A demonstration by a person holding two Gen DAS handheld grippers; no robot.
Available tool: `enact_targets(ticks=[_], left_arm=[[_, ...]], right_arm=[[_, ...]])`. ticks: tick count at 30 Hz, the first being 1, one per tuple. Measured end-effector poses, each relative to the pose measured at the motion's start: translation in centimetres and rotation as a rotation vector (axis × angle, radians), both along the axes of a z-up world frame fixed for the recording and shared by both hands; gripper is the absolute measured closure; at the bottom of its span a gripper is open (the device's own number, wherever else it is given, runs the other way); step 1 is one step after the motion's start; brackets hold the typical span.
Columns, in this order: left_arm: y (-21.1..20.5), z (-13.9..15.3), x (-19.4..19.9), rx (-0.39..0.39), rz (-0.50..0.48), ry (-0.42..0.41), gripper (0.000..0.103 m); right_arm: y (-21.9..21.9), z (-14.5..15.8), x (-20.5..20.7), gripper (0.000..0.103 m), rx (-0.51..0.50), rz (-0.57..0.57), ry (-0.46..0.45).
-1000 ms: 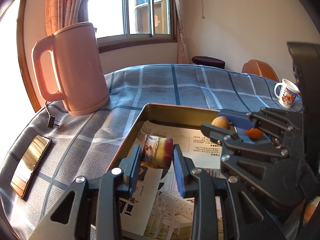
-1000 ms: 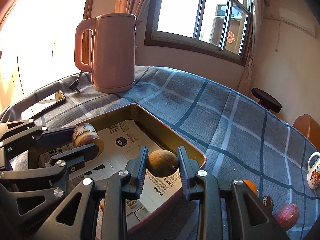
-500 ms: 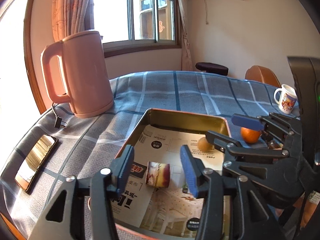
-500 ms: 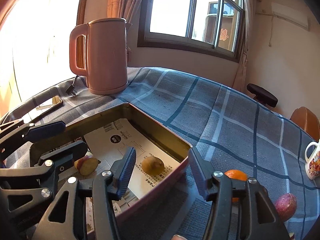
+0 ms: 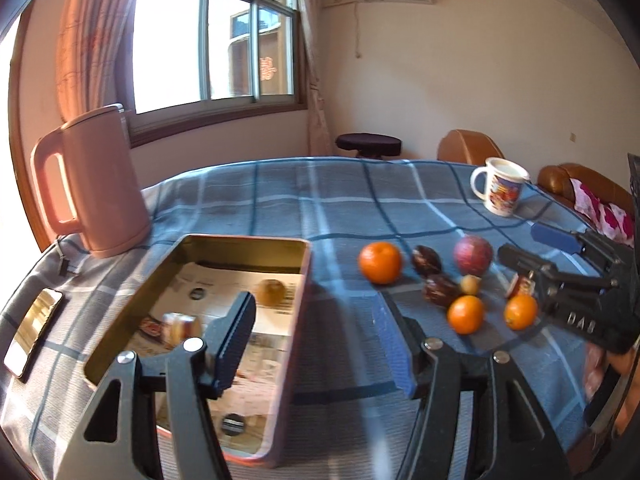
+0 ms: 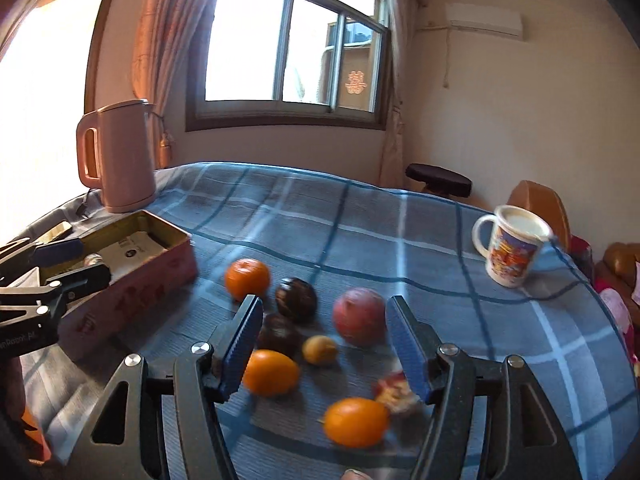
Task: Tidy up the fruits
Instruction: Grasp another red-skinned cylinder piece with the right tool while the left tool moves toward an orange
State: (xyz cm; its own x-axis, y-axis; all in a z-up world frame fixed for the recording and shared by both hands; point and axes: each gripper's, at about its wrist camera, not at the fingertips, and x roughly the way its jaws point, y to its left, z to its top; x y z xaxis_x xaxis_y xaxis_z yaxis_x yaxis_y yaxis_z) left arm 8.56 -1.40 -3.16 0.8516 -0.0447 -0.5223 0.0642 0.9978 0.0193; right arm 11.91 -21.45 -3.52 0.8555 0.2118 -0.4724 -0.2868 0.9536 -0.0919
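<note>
A pink tin tray (image 5: 294, 320) (image 6: 132, 300) lined with printed paper holds a small brown fruit (image 5: 271, 291) and a small wrapped snack (image 5: 181, 328). To its right on the blue plaid cloth lie loose fruits: three oranges (image 6: 247, 279) (image 6: 271, 372) (image 6: 356, 422), two dark round fruits (image 6: 296, 300), a red apple (image 6: 359, 317) and a small yellow fruit (image 6: 319, 350). My left gripper (image 5: 320, 338) is open and empty over the tray's right rim. My right gripper (image 6: 324, 342) is open and empty above the loose fruits.
A pink kettle (image 5: 90, 182) stands at the back left with its plug beside it. A phone (image 5: 32, 330) lies at the left edge. A printed mug (image 6: 510, 250) stands at the right. A red wrapped snack (image 6: 394, 392) lies among the fruits.
Both grippers opened and dropped the wrapped snack and the brown fruit in the tray. Both then pulled back and swung right; the right one now hangs over the loose fruits.
</note>
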Motion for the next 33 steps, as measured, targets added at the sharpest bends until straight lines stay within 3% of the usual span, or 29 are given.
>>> enact_targets(ticks=[8, 18, 22, 30, 33], left_arm=[[-4.7, -0.7, 0.1, 0.029, -0.077, 0.032, 0.040], [-8.0, -1.5, 0.1, 0.057, -0.132, 0.050, 0.040], [-8.5, -1.7, -0.1, 0.060, -0.149, 0.052, 0.040], [-9.1, -1.8, -0.1, 0.058, -0.174, 0.054, 0.039], [-9.4, -1.7, -0.2, 0.058, -0.184, 0.050, 0.036]], right_arm=[[-7.3, -0.9, 0.6, 0.038, 0.046, -0.143, 0.058], [-6.5, -2.8, 2.3, 0.053, 0.040, -0.041, 0.195], [-6.3, -3.8, 3.5, 0.053, 0.046, -0.004, 0.274], [-7.2, -4.6, 5.3, 0.054, 0.138, 0.018, 0.365], [-8.3, -5.0, 5.5, 0.064, 0.228, 0.046, 0.404]])
